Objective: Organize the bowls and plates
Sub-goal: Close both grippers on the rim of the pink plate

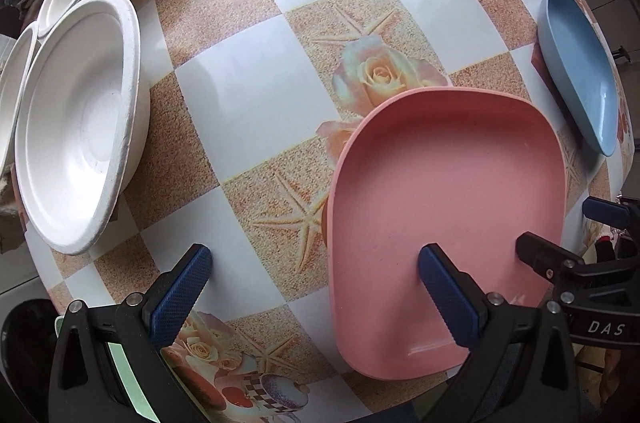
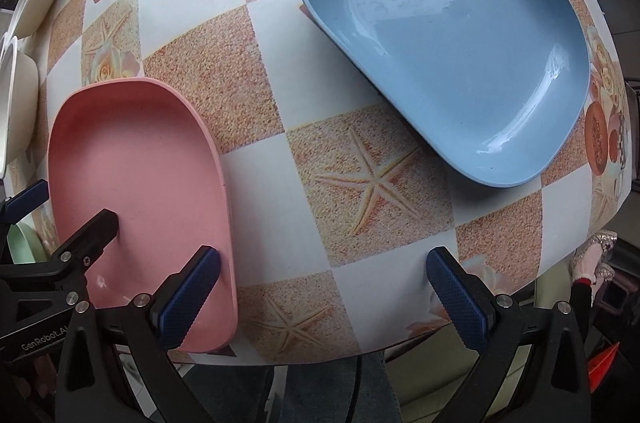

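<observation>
Bowls: three white bowls (image 1: 80, 127) sit near each other at the left edge of the table (image 1: 256, 95). The nearest one stands alone; whether the farther ones are nested, you cannot tell from here.
Pink plate: the pink plate (image 1: 444, 215) lies flat near the front edge, apart from the others, not stacked on anything.
Blue plate: the blue plate (image 2: 452, 43) lies by itself toward the right side, well apart from the pink one.
Left gripper: your left gripper (image 1: 316, 287) has its jaws wide, holding nothing; its right finger hangs over the pink plate's floor, its left finger over bare cloth.
Right gripper: your right gripper (image 2: 324, 291) is likewise spread wide and empty, over the table between the two plates.
Done: the bowls look roughly gathered.
Left: the two plates are not yet brought together; I judge you are early on, with stacking them the likely next job.
</observation>
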